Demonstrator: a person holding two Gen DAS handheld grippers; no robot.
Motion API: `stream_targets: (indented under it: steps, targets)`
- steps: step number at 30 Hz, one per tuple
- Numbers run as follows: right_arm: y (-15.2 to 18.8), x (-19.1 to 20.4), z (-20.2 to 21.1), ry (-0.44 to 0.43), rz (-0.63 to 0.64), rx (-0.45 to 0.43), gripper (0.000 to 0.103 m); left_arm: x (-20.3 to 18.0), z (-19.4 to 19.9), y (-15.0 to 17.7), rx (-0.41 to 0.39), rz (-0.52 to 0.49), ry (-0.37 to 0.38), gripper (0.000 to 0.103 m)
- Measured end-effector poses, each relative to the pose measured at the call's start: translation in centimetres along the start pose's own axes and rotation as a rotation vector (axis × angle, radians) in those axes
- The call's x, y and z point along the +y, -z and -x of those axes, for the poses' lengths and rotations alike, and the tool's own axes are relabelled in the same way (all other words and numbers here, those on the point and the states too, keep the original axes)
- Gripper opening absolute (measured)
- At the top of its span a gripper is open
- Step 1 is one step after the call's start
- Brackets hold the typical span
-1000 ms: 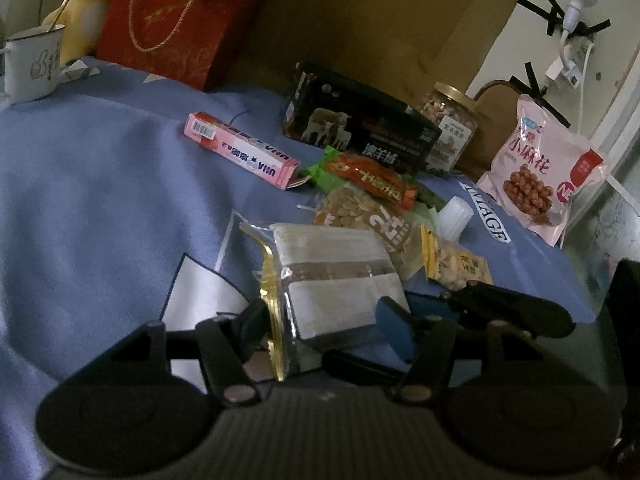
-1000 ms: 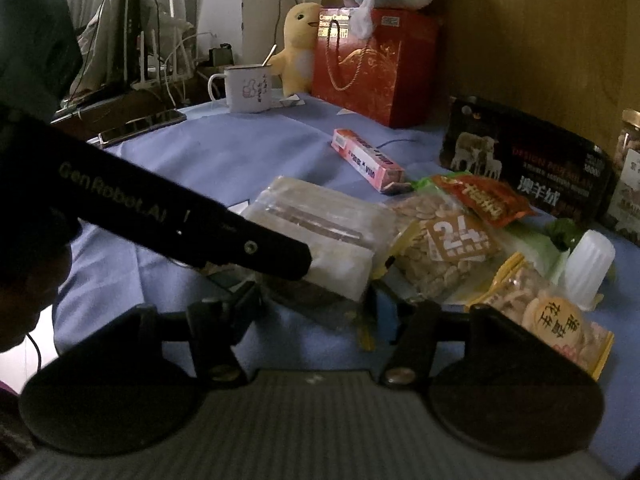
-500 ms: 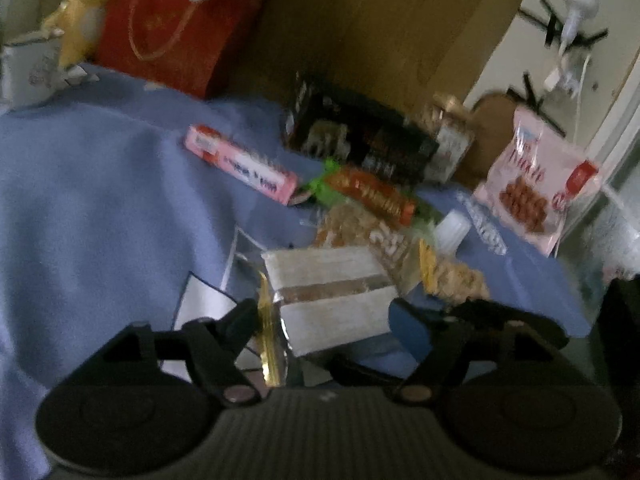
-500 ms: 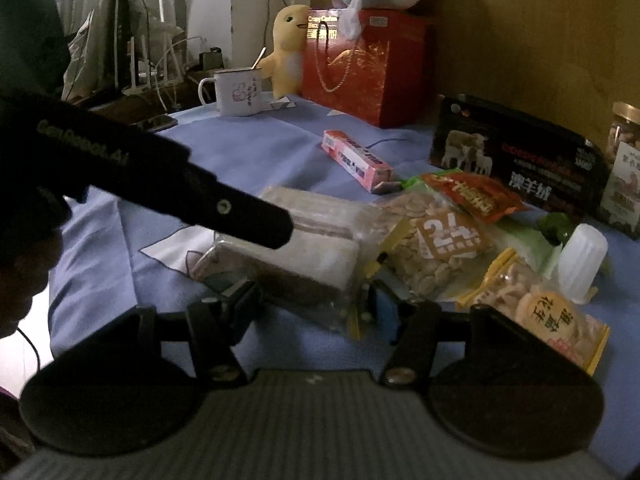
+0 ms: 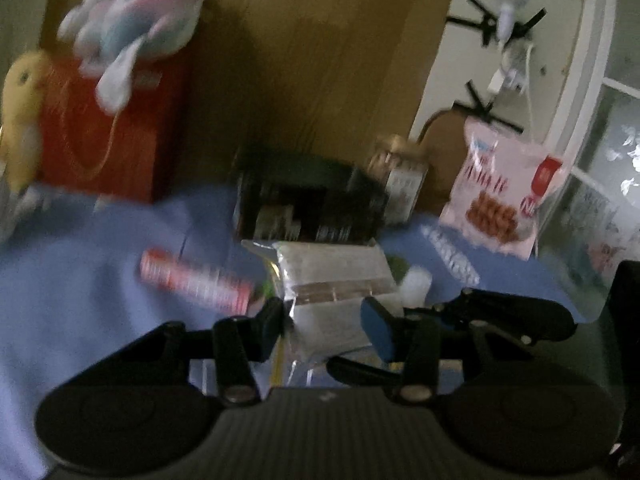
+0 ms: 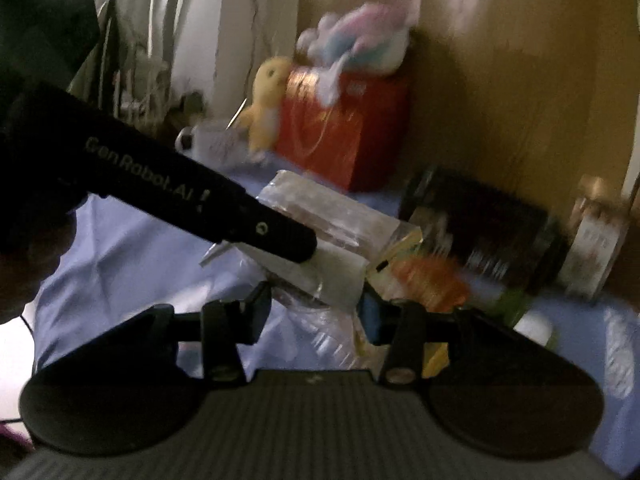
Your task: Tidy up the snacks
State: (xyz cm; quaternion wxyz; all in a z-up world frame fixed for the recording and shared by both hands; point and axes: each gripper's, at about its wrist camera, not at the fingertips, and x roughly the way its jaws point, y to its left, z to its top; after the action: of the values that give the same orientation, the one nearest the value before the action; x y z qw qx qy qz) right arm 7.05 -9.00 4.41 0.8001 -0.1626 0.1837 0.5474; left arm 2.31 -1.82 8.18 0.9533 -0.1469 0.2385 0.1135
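Observation:
A clear snack package (image 5: 332, 276) of pale layered bars hangs above the blue cloth (image 5: 80, 280), held from two sides. My left gripper (image 5: 324, 330) has its jaws closing on the package's near end, the pads against its sides. In the right wrist view the same package (image 6: 344, 232) tilts up to the left. My right gripper (image 6: 316, 314) is closing on its lower end, and the left gripper's black finger (image 6: 248, 224) lies across it. The right gripper's finger (image 5: 500, 312) shows at the right of the left wrist view.
Behind the package stand a black box (image 5: 308, 200), a jar (image 5: 400, 176) and a pink snack bag (image 5: 500, 196). A pink long box (image 5: 196, 282) and a small white bottle (image 5: 416, 284) lie on the cloth. A red gift bag (image 5: 100, 128) with plush toys stands at the back left.
The clear package has left the cloth and risen with both grippers. Both pairs of jaws have narrowed onto it. The snack pile has dropped lower and out of view.

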Motion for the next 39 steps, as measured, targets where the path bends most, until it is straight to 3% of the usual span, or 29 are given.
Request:
stream_targets:
  steps: [6,10,14,18,22,27,30,33,37,39]
  targets:
    - [-4.7,-5.7,-2.1,0.108,-0.004,-0.074,0.049,-0.3,-5.6,-8.4,-0.047,-0.052,0.051,0.045]
    - [-7.1,-11.3,-6.4,0.161,-0.049,-0.029,0.049,1.3,-12.8,-12.3,0.004,0.006,0.078,0.045]
    - [-7.2,-15.6,-10.3,0.170,-0.124,0.039,0.049,3.4,-18.5,-12.6,0.059,0.060,0.083,0.046]
    - [-6.8,-17.9,-13.2,0.151,-0.151,0.115,0.053,4.8,-21.8,-11.6,0.110,0.111,0.060,0.049]
    - [-6.2,-19.4,-11.2,0.145,-0.220,0.041,0.061,6.1,-21.4,-11.0,0.098,0.137,0.081,0.048]
    - [-4.3,-23.0,-7.4,0.231,-0.401,-0.070,0.062,7.0,-17.8,-11.4,-0.030,0.113,0.027,0.051]
    - [-3.0,-25.3,-7.3,0.248,-0.538,-0.045,0.062,7.9,-18.0,-11.4,-0.017,0.139,-0.030,0.051]
    - [-1.6,-25.8,-9.2,0.183,-0.630,0.026,0.062,8.4,-19.3,-10.7,0.051,0.153,-0.060,0.048]
    - [-0.9,-24.7,-9.7,0.074,-0.681,0.051,0.065,7.9,-20.0,-9.6,0.077,0.115,-0.053,0.046]
    - [-1.4,-23.2,-9.7,0.101,-0.625,0.056,0.066,7.1,-20.3,-9.1,0.105,0.069,-0.053,0.045]
